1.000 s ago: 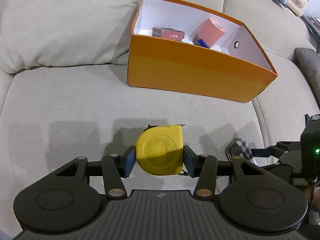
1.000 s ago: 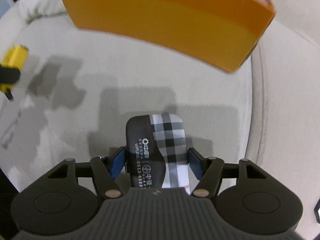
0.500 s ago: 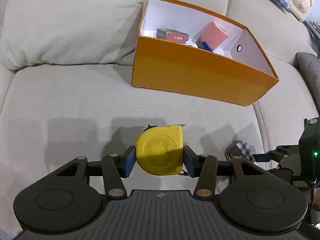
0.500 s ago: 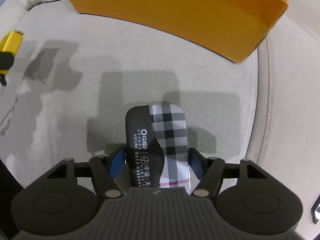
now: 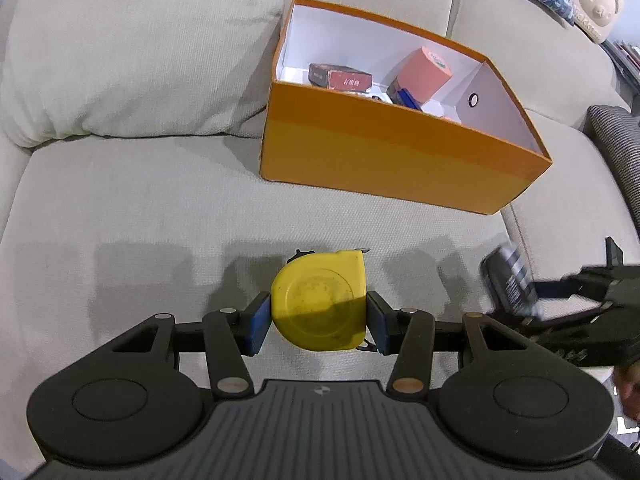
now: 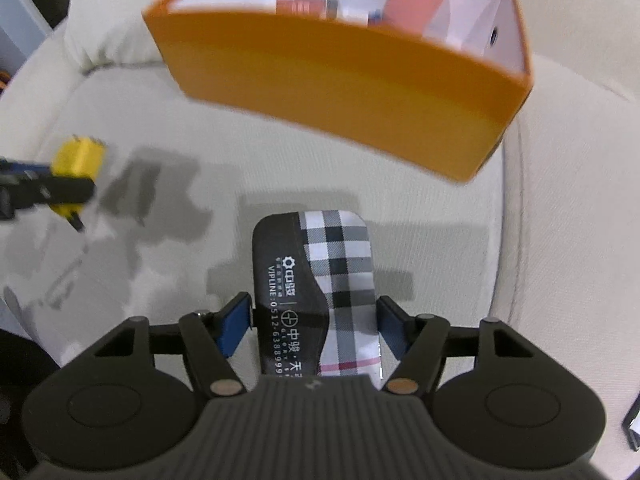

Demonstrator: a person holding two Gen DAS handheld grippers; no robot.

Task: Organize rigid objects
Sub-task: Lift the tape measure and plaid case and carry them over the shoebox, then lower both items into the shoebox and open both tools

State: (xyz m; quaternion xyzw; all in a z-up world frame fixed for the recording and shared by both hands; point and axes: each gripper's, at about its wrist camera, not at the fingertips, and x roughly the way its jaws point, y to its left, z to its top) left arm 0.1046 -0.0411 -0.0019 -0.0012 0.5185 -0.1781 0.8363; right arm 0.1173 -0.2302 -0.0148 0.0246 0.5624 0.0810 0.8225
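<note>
My left gripper (image 5: 319,316) pinches the yellow tape measure (image 5: 320,300) above the sofa seat (image 5: 160,216); my right gripper (image 6: 314,322) clamps the plaid case (image 6: 320,280) — orange box (image 5: 384,160) at twelve o'clock.

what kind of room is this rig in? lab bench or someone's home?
Most likely a home living room. The work surface is a beige fabric sofa with a loose back cushion, a bear-shaped plush sits behind the backrest, and an orange cardboard box rests on the seat.
</note>
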